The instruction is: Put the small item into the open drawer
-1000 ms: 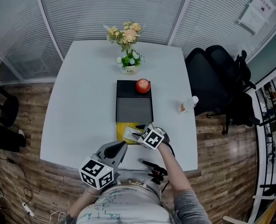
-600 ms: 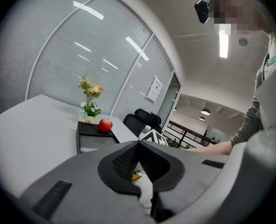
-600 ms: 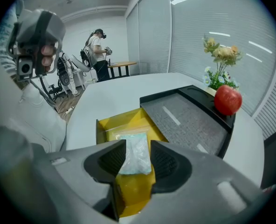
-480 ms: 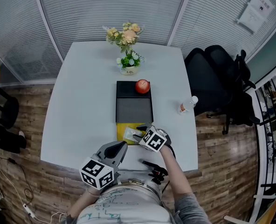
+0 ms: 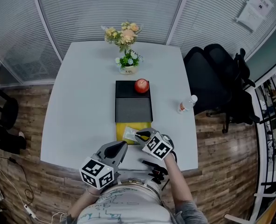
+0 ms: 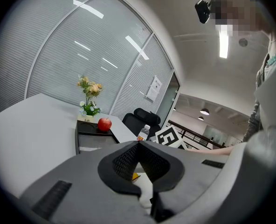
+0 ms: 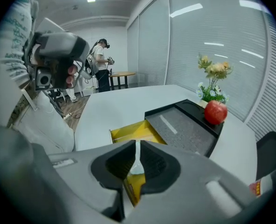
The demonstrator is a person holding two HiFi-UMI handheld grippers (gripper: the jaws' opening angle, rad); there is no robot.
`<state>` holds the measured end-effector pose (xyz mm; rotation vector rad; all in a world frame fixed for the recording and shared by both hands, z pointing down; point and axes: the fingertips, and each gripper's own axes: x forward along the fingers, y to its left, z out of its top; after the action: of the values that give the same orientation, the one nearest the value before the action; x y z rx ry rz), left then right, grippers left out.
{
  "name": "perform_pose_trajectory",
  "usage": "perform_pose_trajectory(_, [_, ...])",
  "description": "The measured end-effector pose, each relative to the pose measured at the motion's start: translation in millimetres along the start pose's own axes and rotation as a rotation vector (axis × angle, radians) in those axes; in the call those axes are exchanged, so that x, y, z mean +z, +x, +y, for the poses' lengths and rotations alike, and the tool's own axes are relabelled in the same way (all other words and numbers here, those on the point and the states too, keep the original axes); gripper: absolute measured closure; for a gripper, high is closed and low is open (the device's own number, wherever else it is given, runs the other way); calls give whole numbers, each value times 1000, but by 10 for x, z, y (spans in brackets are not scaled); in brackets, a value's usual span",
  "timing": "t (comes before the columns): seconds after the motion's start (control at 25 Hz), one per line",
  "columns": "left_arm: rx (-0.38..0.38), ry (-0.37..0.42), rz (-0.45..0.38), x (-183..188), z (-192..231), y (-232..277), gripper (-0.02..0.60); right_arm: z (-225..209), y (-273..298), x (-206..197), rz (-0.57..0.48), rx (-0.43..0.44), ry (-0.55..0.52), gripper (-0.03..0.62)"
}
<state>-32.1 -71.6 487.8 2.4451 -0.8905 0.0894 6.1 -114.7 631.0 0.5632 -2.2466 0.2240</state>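
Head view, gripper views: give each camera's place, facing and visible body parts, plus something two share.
Head view: overhead, facing down on the table; arms, left claw, right claw.
Left gripper view: on that claw, facing across the table; torso at right.
Right gripper view: on that claw, jaws just closed on a packet, facing the drawer; torso at left.
All share the apple.
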Motion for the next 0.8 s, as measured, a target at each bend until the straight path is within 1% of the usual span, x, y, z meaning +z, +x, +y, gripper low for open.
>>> perform_pose_trajectory(0.04, [2,-1,0,-3,5,0,583,8,-29,16,-19,-4,4,578])
perform_pose_trajectory(0.08, [5,-1,-1,-7,12,-3,583,29,-53,28,-34,-3,6,591])
perform_pose_trajectory(0.24, [13,4,0,-1,18,-16,583,147,-132,15,-49,9,0,591])
perform_pose_trajectory(0.32, [11,6,3,7,16,-15,583,176,-181,35,-77,5,13,591])
perform_pose_trajectory(0.48, [4,7,9,-8,10,6,583,214,-288,112,-159,-1,22,591])
perform_pose_trajectory(0.64, [-4,18,19,-14,-19,23,583,233,-409,241,-235,-21,3,591])
perform_pose_trajectory(0.8, [5,31,1,20,-23,22,583,270,-559,460,-364,-33,-31,591])
